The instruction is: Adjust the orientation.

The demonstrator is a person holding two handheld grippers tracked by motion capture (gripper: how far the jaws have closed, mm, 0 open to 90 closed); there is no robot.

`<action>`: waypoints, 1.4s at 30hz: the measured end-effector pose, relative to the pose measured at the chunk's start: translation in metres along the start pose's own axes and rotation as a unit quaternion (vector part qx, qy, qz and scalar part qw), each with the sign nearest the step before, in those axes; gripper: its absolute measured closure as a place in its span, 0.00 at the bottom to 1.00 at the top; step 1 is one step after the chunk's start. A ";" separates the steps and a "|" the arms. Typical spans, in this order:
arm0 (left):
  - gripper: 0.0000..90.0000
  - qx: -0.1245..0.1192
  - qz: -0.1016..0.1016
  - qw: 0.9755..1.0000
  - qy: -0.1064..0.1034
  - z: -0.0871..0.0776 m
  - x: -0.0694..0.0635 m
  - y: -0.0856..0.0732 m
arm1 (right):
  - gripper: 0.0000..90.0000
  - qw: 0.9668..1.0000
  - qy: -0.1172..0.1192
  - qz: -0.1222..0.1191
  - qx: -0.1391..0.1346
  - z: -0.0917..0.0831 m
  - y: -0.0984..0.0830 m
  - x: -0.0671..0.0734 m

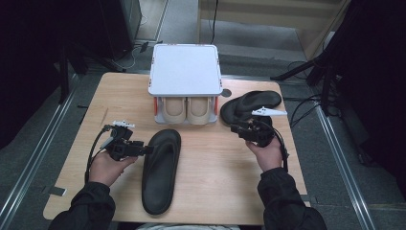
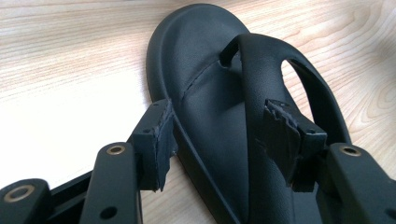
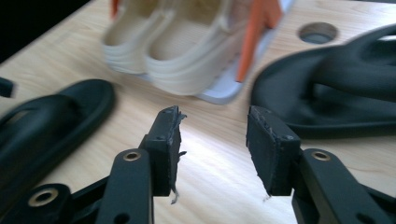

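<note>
A black flip-flop (image 1: 162, 170) lies lengthways on the wooden table (image 1: 215, 196), left of centre. My left gripper (image 1: 148, 149) is at its left side, near the strap. In the left gripper view its jaws (image 2: 222, 116) stand open, one pad beside the sole's outer edge, the other against the strap of the flip-flop (image 2: 205, 56). A second black flip-flop (image 1: 251, 103) lies at the back right. My right gripper (image 1: 235, 128) hovers just in front of it, open, with only bare table between its pads (image 3: 212, 121); that flip-flop (image 3: 336, 93) lies beyond its right jaw.
A white two-level shoe rack (image 1: 185, 69) with orange posts stands at the table's back centre, holding a pair of beige shoes (image 1: 186, 109) on its lower shelf. A round cable hole (image 1: 226, 92) sits beside it. Dark floor and stands surround the table.
</note>
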State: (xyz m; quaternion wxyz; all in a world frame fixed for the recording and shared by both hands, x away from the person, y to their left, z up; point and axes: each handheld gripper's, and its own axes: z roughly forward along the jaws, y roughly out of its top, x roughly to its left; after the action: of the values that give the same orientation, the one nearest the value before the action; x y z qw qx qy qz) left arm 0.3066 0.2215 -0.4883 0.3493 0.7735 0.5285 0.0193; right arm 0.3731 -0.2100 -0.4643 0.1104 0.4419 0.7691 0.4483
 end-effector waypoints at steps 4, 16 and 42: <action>0.49 0.001 0.002 1.000 -0.001 0.001 0.001 0.001 | 0.67 1.000 -0.013 0.004 -0.002 0.002 0.003 -0.016; 0.50 0.005 0.007 1.000 0.003 0.001 0.000 0.000 | 0.86 0.999 -0.028 0.014 0.020 0.017 0.013 -0.060; 0.51 0.000 -0.006 1.000 0.024 -0.010 -0.003 -0.020 | 1.00 0.995 -0.078 0.053 0.024 0.028 0.046 -0.142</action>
State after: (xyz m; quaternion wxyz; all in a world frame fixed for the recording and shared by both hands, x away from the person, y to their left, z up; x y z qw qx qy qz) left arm 0.2857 0.2281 -0.4913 0.3364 0.7696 0.5414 0.0362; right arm 0.4987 -0.2943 -0.4764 0.1357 0.5185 0.7440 0.3989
